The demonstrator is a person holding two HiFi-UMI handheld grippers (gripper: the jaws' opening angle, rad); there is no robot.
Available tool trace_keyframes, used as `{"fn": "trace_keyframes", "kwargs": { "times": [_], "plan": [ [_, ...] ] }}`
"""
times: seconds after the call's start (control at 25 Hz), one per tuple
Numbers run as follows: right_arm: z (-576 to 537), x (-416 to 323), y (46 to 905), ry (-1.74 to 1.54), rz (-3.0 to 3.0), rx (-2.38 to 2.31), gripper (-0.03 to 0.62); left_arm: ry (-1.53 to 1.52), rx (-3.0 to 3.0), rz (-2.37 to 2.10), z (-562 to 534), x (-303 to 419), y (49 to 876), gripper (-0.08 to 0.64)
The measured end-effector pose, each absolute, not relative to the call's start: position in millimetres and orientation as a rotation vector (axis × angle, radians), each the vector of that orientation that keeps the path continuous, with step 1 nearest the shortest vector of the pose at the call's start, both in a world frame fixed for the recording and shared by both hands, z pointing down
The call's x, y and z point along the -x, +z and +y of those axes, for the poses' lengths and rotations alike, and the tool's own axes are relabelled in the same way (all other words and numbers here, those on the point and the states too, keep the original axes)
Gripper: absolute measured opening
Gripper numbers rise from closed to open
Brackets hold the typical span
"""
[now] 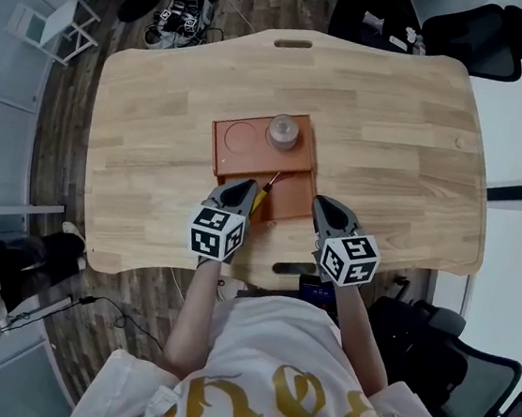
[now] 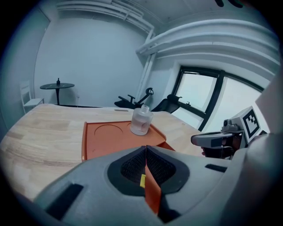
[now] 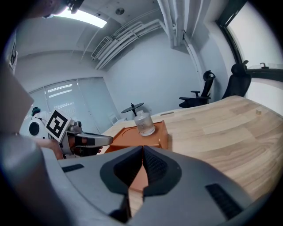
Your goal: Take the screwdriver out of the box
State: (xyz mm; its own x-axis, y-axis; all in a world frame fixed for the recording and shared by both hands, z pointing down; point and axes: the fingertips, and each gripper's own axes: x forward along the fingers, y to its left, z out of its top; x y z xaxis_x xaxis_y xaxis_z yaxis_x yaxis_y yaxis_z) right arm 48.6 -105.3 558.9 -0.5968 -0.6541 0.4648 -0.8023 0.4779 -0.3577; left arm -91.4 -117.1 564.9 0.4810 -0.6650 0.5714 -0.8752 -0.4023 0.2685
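An orange box (image 1: pixel 216 150) lies in the middle of the wooden table (image 1: pixel 160 106). The screwdriver (image 1: pixel 265 192), yellow and red at its handle, rests slanted in the box's near compartment. My left gripper (image 1: pixel 243 186) hovers over the box's near left corner, just left of the screwdriver, jaws shut with nothing in them. In the left gripper view (image 2: pixel 146 149) only a yellow sliver (image 2: pixel 142 180) and orange show through the slit below the tips. My right gripper (image 1: pixel 322 202) sits at the box's near right corner, also shut and empty (image 3: pixel 142 148).
A clear jar (image 1: pixel 284 132) stands in the box's far right recess, beside an empty round recess (image 1: pixel 241 137). Black office chairs (image 1: pixel 471 35) stand beyond the table's far edge. A white chair (image 1: pixel 47 26) is at the far left. My body is at the near edge.
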Motion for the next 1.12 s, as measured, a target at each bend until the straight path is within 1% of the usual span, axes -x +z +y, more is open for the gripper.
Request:
{"fn": "trace_keyframes", "kwargs": {
  "times": [0.88,0.92,0.96,1.0,1.12],
  "plan": [
    [-116.6,-28.3,586.9,0.787,-2.433,-1.062,0.012,0.918,-2.082,-0.990,-108.6,66.1,641.5,0.016],
    [-117.8,-28.1,588.2,0.790,-2.430,-1.060,0.012,0.934,-2.080,-0.978,-107.9,65.1,644.1,0.030],
    [-119.0,-28.0,589.5,0.793,-2.428,-1.058,0.012,0.949,-2.078,-0.973,-107.8,64.7,646.3,0.067],
    [-120.3,-28.0,590.8,0.796,-2.425,-1.056,0.012,0.964,-2.078,-0.974,-108.2,64.7,648.3,0.082],
    [-124.3,-27.8,593.0,0.803,-2.425,-1.050,0.012,1.005,-2.073,-0.969,-108.9,64.1,655.2,0.100]
  ]
}}
